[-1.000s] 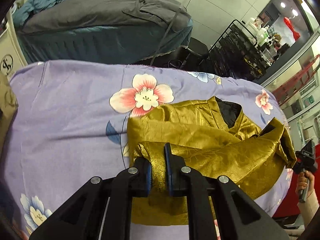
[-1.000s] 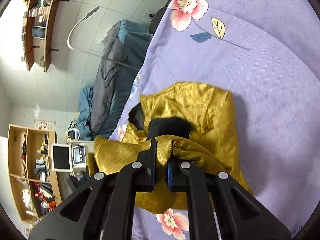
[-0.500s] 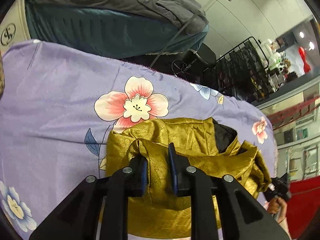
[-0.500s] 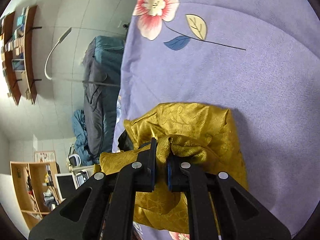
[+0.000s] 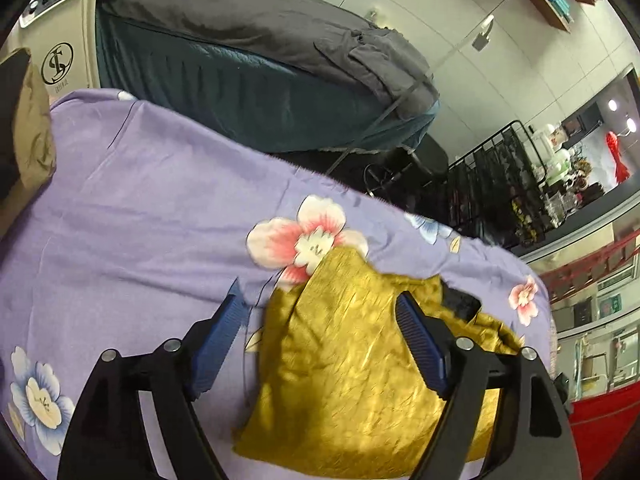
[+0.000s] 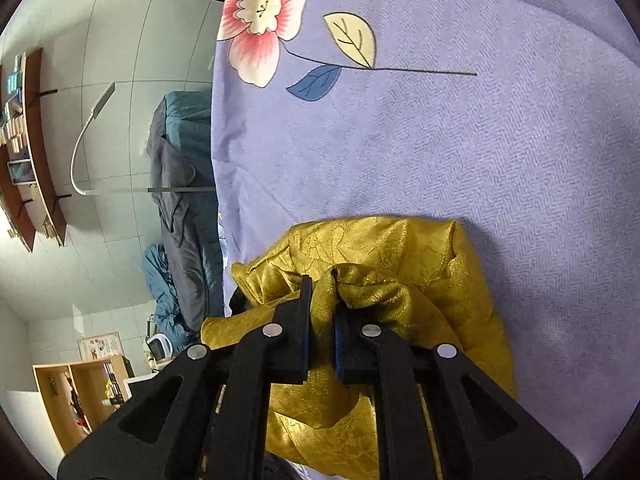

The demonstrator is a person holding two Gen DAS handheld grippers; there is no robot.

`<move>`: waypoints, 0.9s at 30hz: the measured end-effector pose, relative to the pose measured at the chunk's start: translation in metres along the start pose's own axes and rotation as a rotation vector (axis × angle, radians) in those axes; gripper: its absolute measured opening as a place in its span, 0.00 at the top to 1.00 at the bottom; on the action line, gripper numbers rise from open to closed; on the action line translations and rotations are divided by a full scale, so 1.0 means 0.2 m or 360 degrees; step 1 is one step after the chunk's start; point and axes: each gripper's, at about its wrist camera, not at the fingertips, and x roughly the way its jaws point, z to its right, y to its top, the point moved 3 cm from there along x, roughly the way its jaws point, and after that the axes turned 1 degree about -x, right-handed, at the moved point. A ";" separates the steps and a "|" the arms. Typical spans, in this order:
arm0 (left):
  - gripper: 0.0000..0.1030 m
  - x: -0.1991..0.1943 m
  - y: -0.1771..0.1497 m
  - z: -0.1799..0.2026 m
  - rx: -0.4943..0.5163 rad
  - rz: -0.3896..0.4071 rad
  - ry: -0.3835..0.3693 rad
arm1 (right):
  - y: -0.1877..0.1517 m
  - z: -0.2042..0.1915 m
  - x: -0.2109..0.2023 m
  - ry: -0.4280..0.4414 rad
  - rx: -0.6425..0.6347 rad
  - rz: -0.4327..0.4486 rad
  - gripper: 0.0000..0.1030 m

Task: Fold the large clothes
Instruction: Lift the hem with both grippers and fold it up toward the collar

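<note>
Left wrist view first: the left gripper point(image 5: 320, 312) has its fingers point(image 5: 218, 340) spread wide apart, blue pads showing, and nothing is caught between them. Below that gap lies the garment point(image 5: 352, 380), a shiny gold piece bunched into a rough folded heap on the lilac sheet point(image 5: 140, 220), its upper corner overlapping a printed pink flower point(image 5: 308, 240). A dark lining point(image 5: 460, 304) peeks out at the heap's right side. Over to the right wrist view, and it's a different story: the right gripper point(image 6: 322, 300) has its fingers point(image 6: 296, 332) pressed together on a raised ridge of the garment point(image 6: 400, 264), gold cloth pinched up between the pads while the rest slumps on the sheet point(image 6: 480, 140) around and under the tool. Whether that surface is a bed or a covered counter, the views do not settle. Behind it in the left view stands a bed point(image 5: 248, 80) with a teal skirt and a grey cover, a black metal rack point(image 5: 504, 176) to its right, and a tan bundle point(image 5: 28, 128) at the left edge on the sheet. In the right view, wall shelves point(image 6: 28, 152) and a wooden cabinet point(image 6: 80, 396) fill the left side.
</note>
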 end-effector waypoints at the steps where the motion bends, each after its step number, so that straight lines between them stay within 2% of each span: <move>1: 0.24 0.01 -0.05 -0.02 0.0019 -0.0024 0.0021 | 0.00 0.01 0.00 0.0044 0.0044 -0.0009 0.81; 3: 0.24 0.04 -0.15 -0.04 0.0038 -0.0074 0.0057 | -0.01 0.00 -0.02 0.0122 0.0079 0.0008 0.54; 5: 0.24 0.05 -0.22 -0.07 0.0037 -0.0103 0.0077 | -0.01 -0.03 -0.07 0.0152 0.0049 0.0053 0.39; 8: 0.24 0.06 -0.31 -0.11 0.0020 -0.0117 0.0096 | -0.02 -0.10 -0.12 0.0125 -0.0091 0.0057 0.37; 12: 0.24 0.04 -0.38 -0.16 -0.0004 -0.0114 0.0113 | -0.05 -0.16 -0.20 -0.0047 -0.0351 0.0096 0.34; 13: 0.24 0.03 -0.39 -0.17 -0.0010 -0.0113 0.0117 | -0.06 -0.17 -0.23 -0.0098 -0.0415 0.0140 0.34; 16: 0.24 0.01 -0.41 -0.19 -0.0005 -0.0114 0.0128 | -0.07 -0.17 -0.34 -0.0134 -0.0496 0.0266 0.31; 18: 0.23 0.00 -0.41 -0.19 0.0007 -0.0104 0.0133 | -0.08 -0.17 -0.37 -0.0177 -0.0537 0.0302 0.30; 23: 0.22 0.01 -0.40 -0.18 0.0045 -0.0110 0.0133 | -0.17 -0.14 -0.32 -0.0340 -0.0779 0.0183 0.30; 27: 0.21 0.08 -0.38 -0.14 0.0130 -0.0154 0.0156 | -0.23 -0.12 -0.24 -0.0405 -0.0905 0.0127 0.30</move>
